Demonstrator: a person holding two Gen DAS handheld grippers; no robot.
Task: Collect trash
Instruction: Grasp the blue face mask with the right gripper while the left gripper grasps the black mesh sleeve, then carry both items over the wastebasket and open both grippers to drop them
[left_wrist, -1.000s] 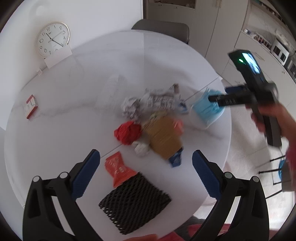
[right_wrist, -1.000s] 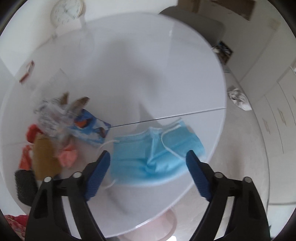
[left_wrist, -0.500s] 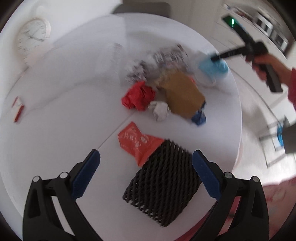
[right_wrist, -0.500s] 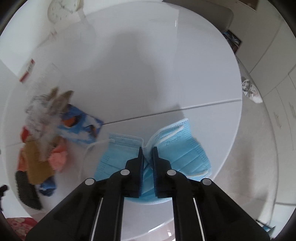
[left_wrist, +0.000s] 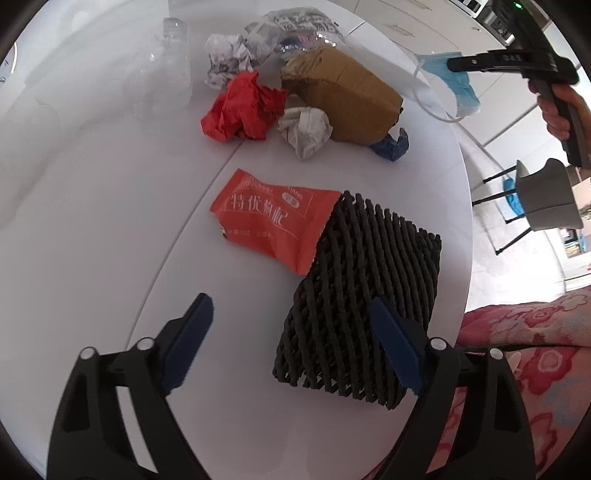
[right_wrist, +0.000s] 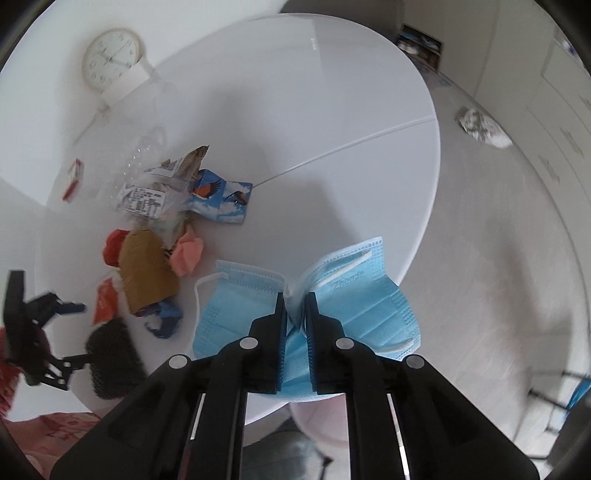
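Observation:
My right gripper (right_wrist: 294, 301) is shut on a blue face mask (right_wrist: 369, 302) and holds it above the round white table's (right_wrist: 332, 92) near edge; the mask (left_wrist: 456, 79) also shows hanging from that gripper in the left wrist view. My left gripper (left_wrist: 291, 317) is open and empty, low over the table, its right finger over a black foam net (left_wrist: 362, 291). An orange snack wrapper (left_wrist: 273, 218) lies partly under the net. Beyond lie red crumpled paper (left_wrist: 243, 107), a white paper ball (left_wrist: 306, 127), a brown parcel (left_wrist: 343, 92) and crumpled newspaper (left_wrist: 229, 59).
A clear plastic bottle (left_wrist: 166, 70) lies at the far left of the pile. A blue bird-print carton (right_wrist: 218, 199) and a pink scrap (right_wrist: 186, 254) lie on the table. A wall clock (right_wrist: 110, 59) and a small red box (right_wrist: 74, 179) stand further back. A grey chair (left_wrist: 546, 195) stands right.
My right gripper closed on the mask and lifted it off the table. My left gripper moved down and closer to the black net and orange wrapper.

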